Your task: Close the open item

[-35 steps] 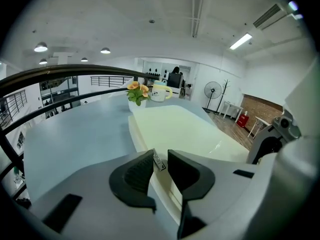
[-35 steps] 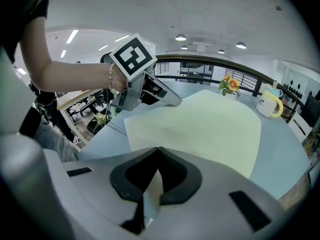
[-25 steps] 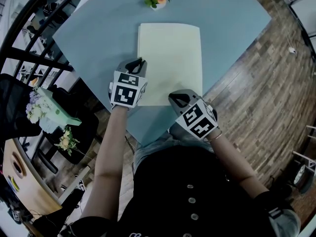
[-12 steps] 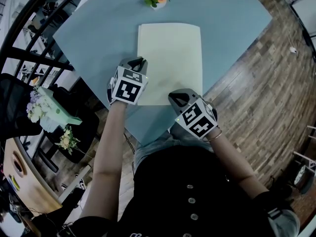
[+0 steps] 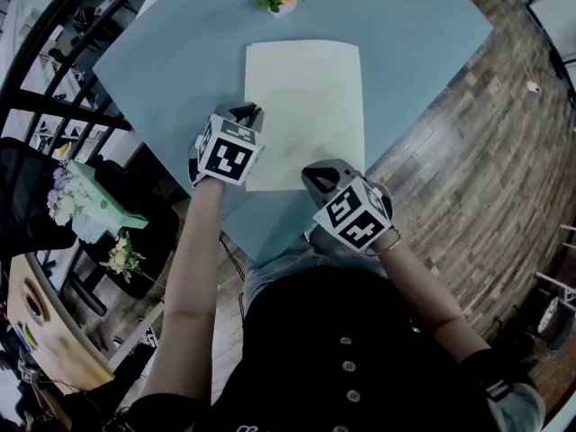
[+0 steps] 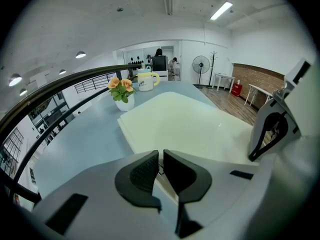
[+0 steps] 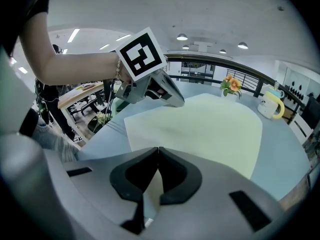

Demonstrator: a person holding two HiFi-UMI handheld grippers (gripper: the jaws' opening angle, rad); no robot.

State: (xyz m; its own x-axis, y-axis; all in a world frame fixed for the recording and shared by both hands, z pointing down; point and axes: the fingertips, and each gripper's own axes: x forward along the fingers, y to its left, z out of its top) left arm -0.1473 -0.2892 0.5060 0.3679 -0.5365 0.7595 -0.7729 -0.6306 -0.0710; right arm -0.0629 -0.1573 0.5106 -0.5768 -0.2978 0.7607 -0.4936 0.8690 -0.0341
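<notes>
Grip is mattering most now: your left tongs are nipping the left edge of the cream pad, jaws standing at a thin slit on it. Your right tongs are sitting fully closed, tips together, at the pad's near edge, and the pad is lying flat on the table ahead of both. If a leaf is to come over, I judge you are doing best by carrying it in a low arc toward the right tongs without tugging. Nothing readable is showing on the pad, and the cubes are bearing only black-and-white square patterns.
</notes>
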